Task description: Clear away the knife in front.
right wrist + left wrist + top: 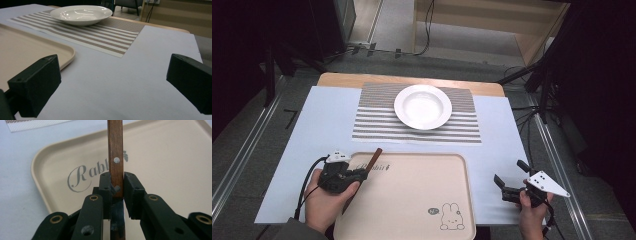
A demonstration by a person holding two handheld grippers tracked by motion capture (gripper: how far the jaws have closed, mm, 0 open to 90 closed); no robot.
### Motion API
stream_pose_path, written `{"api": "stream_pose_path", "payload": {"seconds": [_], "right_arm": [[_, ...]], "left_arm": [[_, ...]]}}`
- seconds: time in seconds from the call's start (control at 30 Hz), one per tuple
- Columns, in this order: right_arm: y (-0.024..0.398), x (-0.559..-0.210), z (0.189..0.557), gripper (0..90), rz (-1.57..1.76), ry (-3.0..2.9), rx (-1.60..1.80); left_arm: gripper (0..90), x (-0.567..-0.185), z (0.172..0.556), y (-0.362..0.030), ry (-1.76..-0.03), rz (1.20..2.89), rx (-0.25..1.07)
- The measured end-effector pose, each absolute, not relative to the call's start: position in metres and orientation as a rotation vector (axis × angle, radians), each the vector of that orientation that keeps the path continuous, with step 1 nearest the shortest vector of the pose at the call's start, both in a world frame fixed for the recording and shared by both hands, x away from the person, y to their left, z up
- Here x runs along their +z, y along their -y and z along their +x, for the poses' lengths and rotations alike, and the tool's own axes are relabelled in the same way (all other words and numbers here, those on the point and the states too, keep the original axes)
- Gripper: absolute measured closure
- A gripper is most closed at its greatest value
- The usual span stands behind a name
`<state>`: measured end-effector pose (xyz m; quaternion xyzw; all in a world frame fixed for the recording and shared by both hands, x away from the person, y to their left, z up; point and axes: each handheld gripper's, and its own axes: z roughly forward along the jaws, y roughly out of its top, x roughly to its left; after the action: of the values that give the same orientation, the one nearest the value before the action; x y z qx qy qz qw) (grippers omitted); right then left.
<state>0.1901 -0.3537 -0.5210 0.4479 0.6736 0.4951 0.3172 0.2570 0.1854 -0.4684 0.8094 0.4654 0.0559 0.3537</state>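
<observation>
A knife with a brown wooden handle (374, 156) and steel rivets (116, 160) lies over the left rim of a beige tray (412, 195). The handle points toward the far side and a dark blade runs back under the hand. My left gripper (363, 173) is shut on the knife handle (115, 150) near its blade end, one jaw on each side. My right gripper (509, 171) hovers over the pale blue table cover right of the tray. It stands wide open (112, 87) and holds nothing.
A white deep plate (399, 102) (100, 10) rests on a striped placemat (372, 127) (110, 37) beyond the tray. The tray (162, 157) bears a "Rabbit" script and a rabbit drawing (451, 218). The pale cover (312, 130) spans the table; cables and stands ring the floor.
</observation>
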Motion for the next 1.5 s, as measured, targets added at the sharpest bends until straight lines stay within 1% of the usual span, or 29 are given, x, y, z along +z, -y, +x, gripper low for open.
{"api": "stream_pose_path", "payload": {"seconds": [0.5,0.77,0.83,0.87,0.9,0.97,1.0,1.1,1.13,1.3,1.43,1.5], "right_arm": [[0.353,-0.521,0.190,0.0,1.180,-1.772,1.298],[0.353,-0.521,0.190,0.0,1.176,-1.774,1.295],[0.353,-0.521,0.190,0.0,1.177,-1.773,1.295],[0.353,-0.521,0.190,0.0,1.177,-1.773,1.295],[0.353,-0.521,0.190,0.0,1.177,-1.773,1.294],[0.353,-0.521,0.190,0.0,1.177,-1.774,1.291],[0.353,-0.521,0.191,0.0,1.176,-1.774,1.288],[0.353,-0.521,0.191,0.0,1.177,-1.775,1.289],[0.353,-0.521,0.191,0.0,1.176,-1.774,1.288],[0.353,-0.521,0.190,0.0,1.179,-1.774,1.288],[0.353,-0.521,0.190,0.0,1.179,-1.773,1.289],[0.353,-0.521,0.191,0.0,1.178,-1.775,1.287]], "left_arm": [[76.4,-0.488,0.250,-0.193,-1.263,2.063,0.129],[76.0,-0.492,0.247,-0.190,-1.264,2.083,0.171],[74.2,-0.491,0.245,-0.186,-1.241,2.115,0.253],[67.0,-0.490,0.246,-0.185,-1.224,2.117,0.276],[62.8,-0.489,0.246,-0.184,-1.206,2.108,0.284],[62.4,-0.484,0.247,-0.183,-1.166,2.082,0.289],[65.9,-0.481,0.248,-0.182,-1.140,2.078,0.276],[84.3,-0.478,0.251,-0.172,-1.072,2.130,0.239],[88.5,-0.479,0.253,-0.168,-1.061,2.156,0.244],[89.4,-0.488,0.263,-0.161,-1.076,2.224,0.243],[89.5,-0.492,0.265,-0.169,-1.096,2.205,0.220],[89.5,-0.492,0.266,-0.174,-1.110,2.200,0.230]]}}
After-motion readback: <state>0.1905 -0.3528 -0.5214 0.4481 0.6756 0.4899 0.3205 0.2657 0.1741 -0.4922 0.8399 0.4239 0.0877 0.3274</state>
